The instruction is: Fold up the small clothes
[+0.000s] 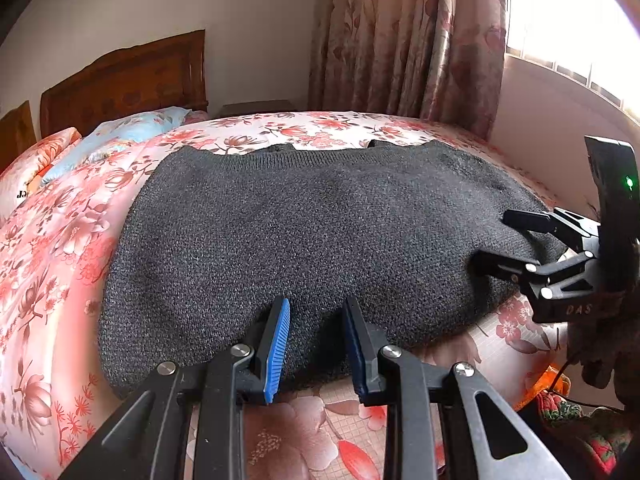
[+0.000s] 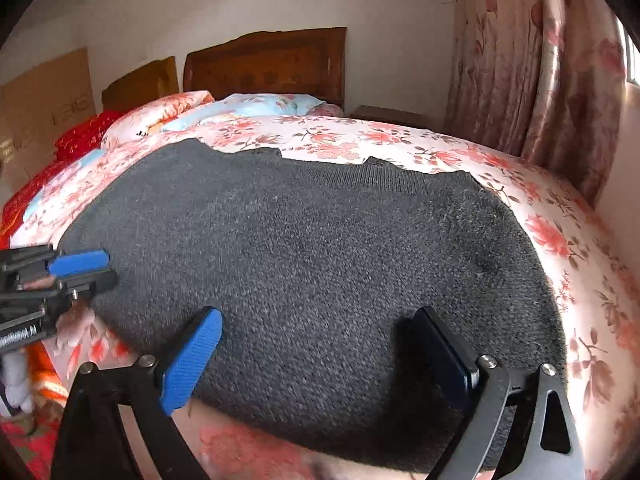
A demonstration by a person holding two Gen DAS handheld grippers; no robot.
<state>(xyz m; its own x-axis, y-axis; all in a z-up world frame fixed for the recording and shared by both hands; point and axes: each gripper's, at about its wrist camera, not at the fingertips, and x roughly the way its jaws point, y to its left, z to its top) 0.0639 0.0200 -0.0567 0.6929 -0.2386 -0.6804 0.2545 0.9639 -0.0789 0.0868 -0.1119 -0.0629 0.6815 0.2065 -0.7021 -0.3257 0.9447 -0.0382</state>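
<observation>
Dark grey sweater (image 1: 304, 232) laid flat on flowered bedspread (image 1: 60, 264), long axis running side to side across both views, neckline at far edge.

Left gripper (image 1: 316, 316) seen at near hem, jaws narrowly apart, nothing pinched.

Right gripper (image 2: 320, 336) spread wide over near hem towards sweater's other end, empty.

Pillows (image 2: 172, 114) and headboard (image 2: 264, 68) well beyond; no obstruction noted.

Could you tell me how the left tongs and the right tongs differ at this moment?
The left tongs stand narrow, the right tongs much wider. The left tongs sit at the dark grey sweater's near hem, the right tongs towards its right end. Both are open, gripping nothing, blue-padded, and hover low above the floral bedspread.
</observation>
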